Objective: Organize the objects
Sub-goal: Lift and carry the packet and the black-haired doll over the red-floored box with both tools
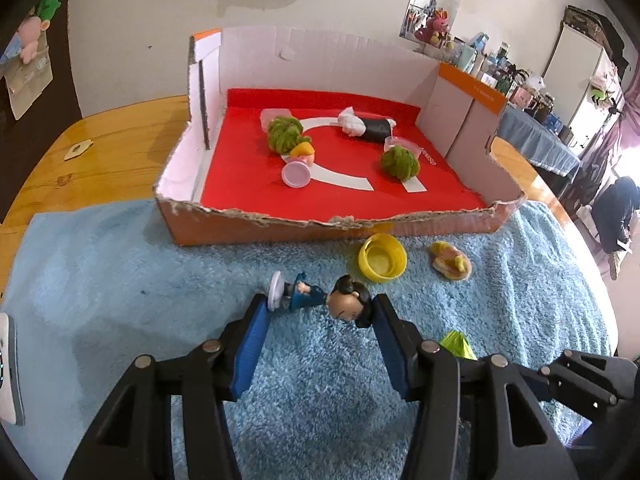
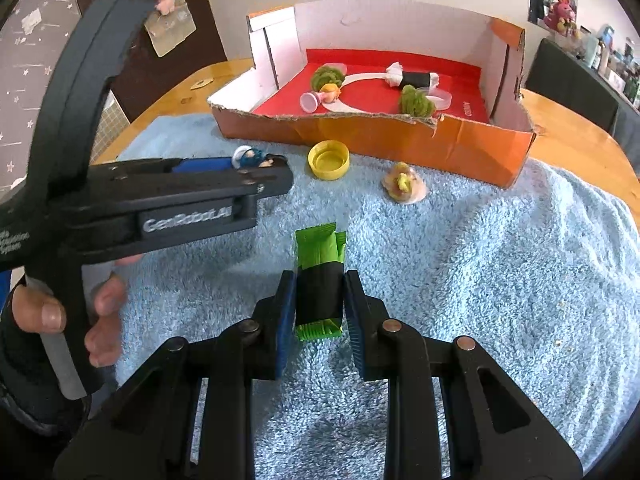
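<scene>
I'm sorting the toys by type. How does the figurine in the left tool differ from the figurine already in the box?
The dark-haired figurine wears blue, lies on the blue towel, and sits between the left tool pads. The blond figurine lies inside the cardboard box, free of either tool, beside a green pom-pom. Both lie on their sides with round pale bases.

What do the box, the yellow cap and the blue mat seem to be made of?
Box: cardboard, matte; its front edge is torn and fibrous.
Yellow cap: likely plastic, smooth with a slight gloss, moulded rim.
Blue mat: looped pile fabric, probably terry towel; soft, matte and wrinkled.
</scene>
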The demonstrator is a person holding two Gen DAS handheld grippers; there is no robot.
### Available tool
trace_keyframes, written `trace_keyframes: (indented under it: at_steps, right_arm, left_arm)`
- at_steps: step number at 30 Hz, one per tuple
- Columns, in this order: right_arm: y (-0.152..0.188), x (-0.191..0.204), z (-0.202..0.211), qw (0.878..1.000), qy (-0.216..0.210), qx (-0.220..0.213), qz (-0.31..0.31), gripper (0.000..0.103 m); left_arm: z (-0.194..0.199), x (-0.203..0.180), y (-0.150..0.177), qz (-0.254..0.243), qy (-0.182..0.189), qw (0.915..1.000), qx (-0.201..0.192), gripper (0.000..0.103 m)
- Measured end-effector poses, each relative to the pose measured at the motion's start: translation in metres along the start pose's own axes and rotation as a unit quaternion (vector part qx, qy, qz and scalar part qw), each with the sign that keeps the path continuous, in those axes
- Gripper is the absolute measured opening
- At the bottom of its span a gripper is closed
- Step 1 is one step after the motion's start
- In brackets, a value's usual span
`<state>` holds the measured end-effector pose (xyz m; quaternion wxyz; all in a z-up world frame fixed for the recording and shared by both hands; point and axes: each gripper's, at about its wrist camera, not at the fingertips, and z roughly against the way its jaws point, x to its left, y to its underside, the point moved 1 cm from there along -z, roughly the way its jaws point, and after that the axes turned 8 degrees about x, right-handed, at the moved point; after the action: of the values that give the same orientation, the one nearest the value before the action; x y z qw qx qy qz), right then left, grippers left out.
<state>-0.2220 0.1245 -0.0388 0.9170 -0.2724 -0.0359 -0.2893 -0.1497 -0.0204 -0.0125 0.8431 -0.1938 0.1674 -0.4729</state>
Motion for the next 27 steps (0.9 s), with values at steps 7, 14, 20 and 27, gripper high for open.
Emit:
trace_keyframes:
  at_steps: [7, 14, 20, 27]
  right_arm:
    - [-0.006, -0.001, 0.006, 1.0, 0.0, -0.012, -0.006, 0.023]
    - [-0.014, -0.005, 0.016, 1.0, 0.0, -0.027, -0.011, 0.023]
    - [-0.022, -0.007, 0.022, 0.999, -0.01, -0.038, -0.015, 0.023]
    - [-0.034, -0.007, 0.027, 0.999, -0.014, -0.048, -0.014, 0.023]
  left_arm:
    - [0.014, -0.001, 0.004, -0.002, 0.005, 0.9999, -0.012, 0.055]
    - [0.026, -0.001, 0.004, -0.001, 0.011, 0.9997, -0.024, 0.055]
    - [0.035, -0.001, -0.002, -0.001, 0.015, 0.9993, -0.034, 0.055]
    - [0.041, -0.001, -0.01, -0.001, 0.017, 0.999, -0.042, 0.055]
